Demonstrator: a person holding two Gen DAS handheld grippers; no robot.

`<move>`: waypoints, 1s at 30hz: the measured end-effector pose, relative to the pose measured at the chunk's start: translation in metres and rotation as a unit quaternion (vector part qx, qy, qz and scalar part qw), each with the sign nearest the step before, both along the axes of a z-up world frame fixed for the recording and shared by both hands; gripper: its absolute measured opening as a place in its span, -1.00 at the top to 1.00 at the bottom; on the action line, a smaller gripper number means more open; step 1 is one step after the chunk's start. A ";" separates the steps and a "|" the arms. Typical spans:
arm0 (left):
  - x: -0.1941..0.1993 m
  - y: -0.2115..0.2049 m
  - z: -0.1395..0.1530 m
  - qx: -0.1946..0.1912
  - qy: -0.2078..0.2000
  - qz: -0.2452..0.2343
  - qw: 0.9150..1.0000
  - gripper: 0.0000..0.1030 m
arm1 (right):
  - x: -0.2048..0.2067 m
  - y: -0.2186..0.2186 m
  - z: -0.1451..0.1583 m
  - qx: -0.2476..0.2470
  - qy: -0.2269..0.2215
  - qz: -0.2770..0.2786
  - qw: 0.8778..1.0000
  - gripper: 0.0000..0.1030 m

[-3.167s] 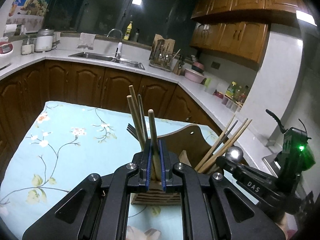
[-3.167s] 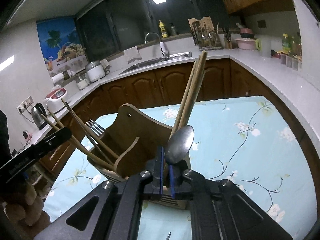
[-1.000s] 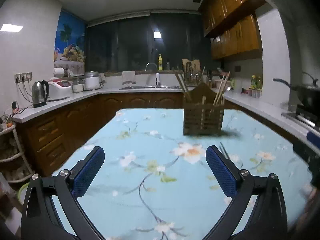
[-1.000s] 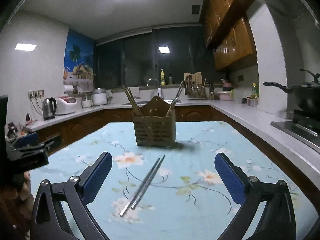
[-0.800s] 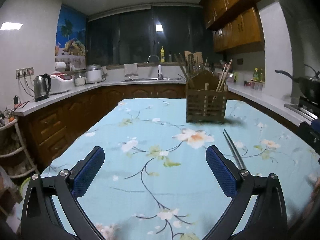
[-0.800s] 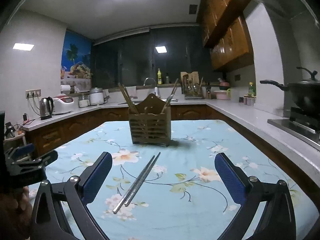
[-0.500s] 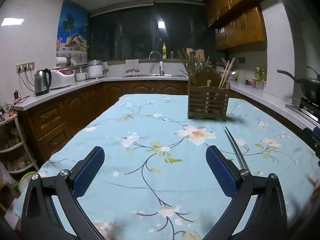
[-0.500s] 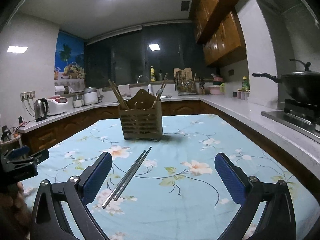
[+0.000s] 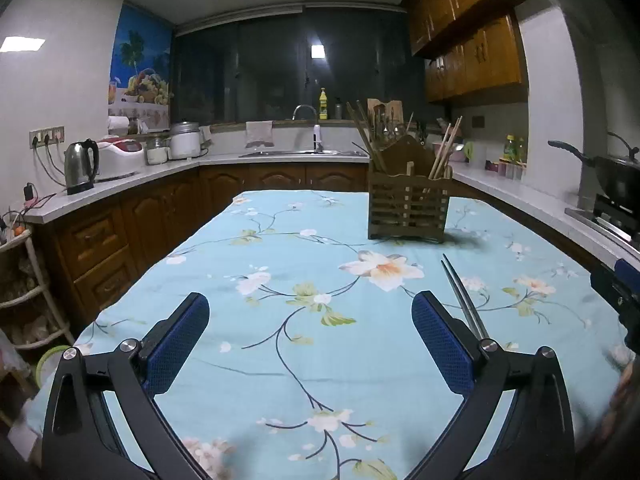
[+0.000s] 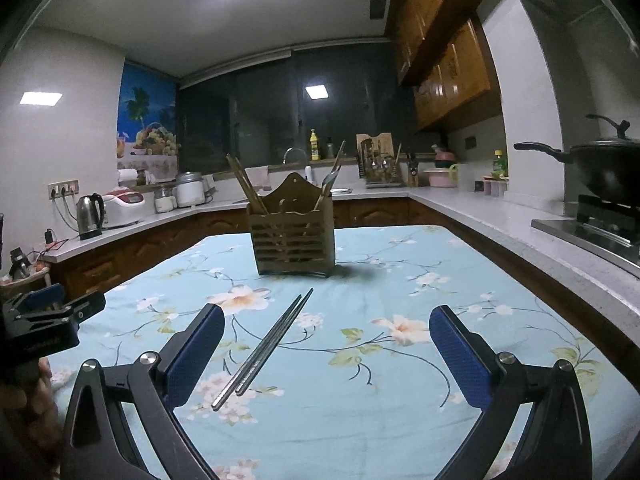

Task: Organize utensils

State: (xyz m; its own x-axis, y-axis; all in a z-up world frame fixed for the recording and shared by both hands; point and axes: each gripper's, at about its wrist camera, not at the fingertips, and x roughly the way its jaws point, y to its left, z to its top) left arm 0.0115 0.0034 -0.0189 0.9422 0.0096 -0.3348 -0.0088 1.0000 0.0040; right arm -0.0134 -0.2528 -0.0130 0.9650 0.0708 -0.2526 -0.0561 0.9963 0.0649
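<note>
Both sets of jaws spread, empty — metal chopsticks (image 10: 264, 350) flat ahead of right gripper (image 10: 326, 346), near left gripper (image 9: 310, 340); likely to slip, roll apart.

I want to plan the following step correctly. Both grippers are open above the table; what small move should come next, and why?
Probably bring the right gripper down over the metal chopsticks to close on them. They lie loose on the tablecloth, apart from the wooden holder, between its open fingers, while the left gripper has them off to its side.
</note>
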 end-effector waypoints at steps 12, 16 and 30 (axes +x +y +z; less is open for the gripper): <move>-0.003 0.000 0.000 -0.005 -0.002 -0.007 1.000 -1.00 | 0.002 0.006 -0.001 0.002 0.008 0.014 1.000 -1.00; -0.004 0.000 0.000 -0.005 -0.002 -0.008 1.000 -1.00 | 0.001 0.009 0.000 0.001 0.007 0.017 1.000 -1.00; -0.005 -0.001 0.000 0.000 -0.005 -0.012 1.000 -1.00 | 0.003 0.009 0.001 0.003 0.006 0.022 1.000 -1.00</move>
State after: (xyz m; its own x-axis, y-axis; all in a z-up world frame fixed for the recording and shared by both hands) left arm 0.0061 0.0022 -0.0185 0.9455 -0.0135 -0.3255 0.0157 0.9999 0.0041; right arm -0.0105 -0.2433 -0.0122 0.9579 0.1150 -0.2631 -0.0994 0.9924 0.0720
